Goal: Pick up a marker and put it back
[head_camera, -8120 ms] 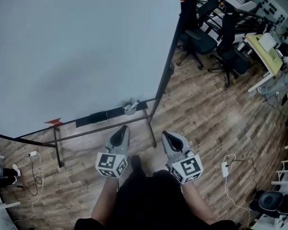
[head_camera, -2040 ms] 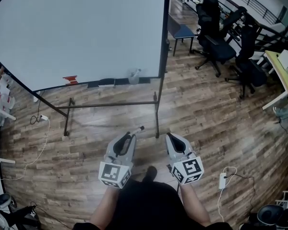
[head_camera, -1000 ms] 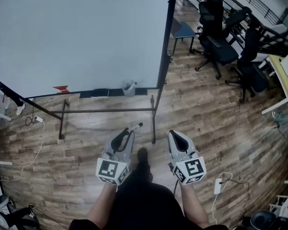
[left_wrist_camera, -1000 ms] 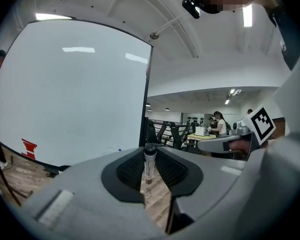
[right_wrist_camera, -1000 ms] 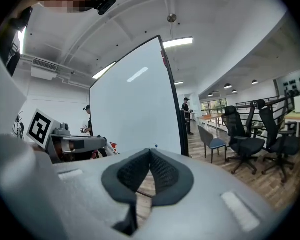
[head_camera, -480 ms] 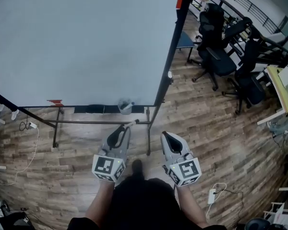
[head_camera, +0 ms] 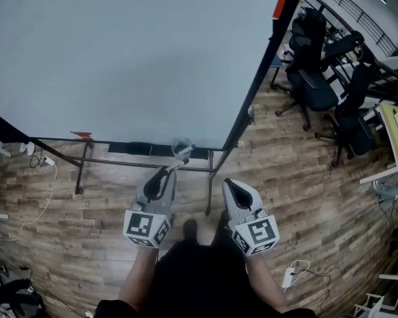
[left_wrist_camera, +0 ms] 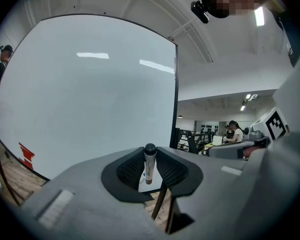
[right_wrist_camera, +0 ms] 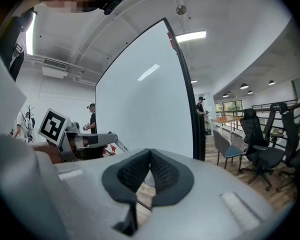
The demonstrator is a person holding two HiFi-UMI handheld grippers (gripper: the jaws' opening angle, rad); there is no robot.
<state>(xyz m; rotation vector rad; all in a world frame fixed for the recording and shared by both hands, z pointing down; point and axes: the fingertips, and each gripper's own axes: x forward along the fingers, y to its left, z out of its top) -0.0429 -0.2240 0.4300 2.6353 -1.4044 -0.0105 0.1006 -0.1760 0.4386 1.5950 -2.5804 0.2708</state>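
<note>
Plank flooring (head_camera: 285, 158) in brown wood grain spreads under a large whiteboard (head_camera: 119, 58) on a dark metal stand. On the whiteboard's bottom ledge stand a small cup (head_camera: 181, 150) and a red clip (head_camera: 81, 136). To the right of the whiteboard, black office chairs (head_camera: 312, 85) are grouped; to its left a white cable (head_camera: 36, 197) trails on the floor. The left hand-held gripper (head_camera: 169, 172) is closed on a marker (left_wrist_camera: 149, 164), which stands upright between the jaws, cap up, just in front of the whiteboard's ledge near the cup. The right hand-held gripper (head_camera: 229, 185) has its jaw tips together with nothing between them.
</note>
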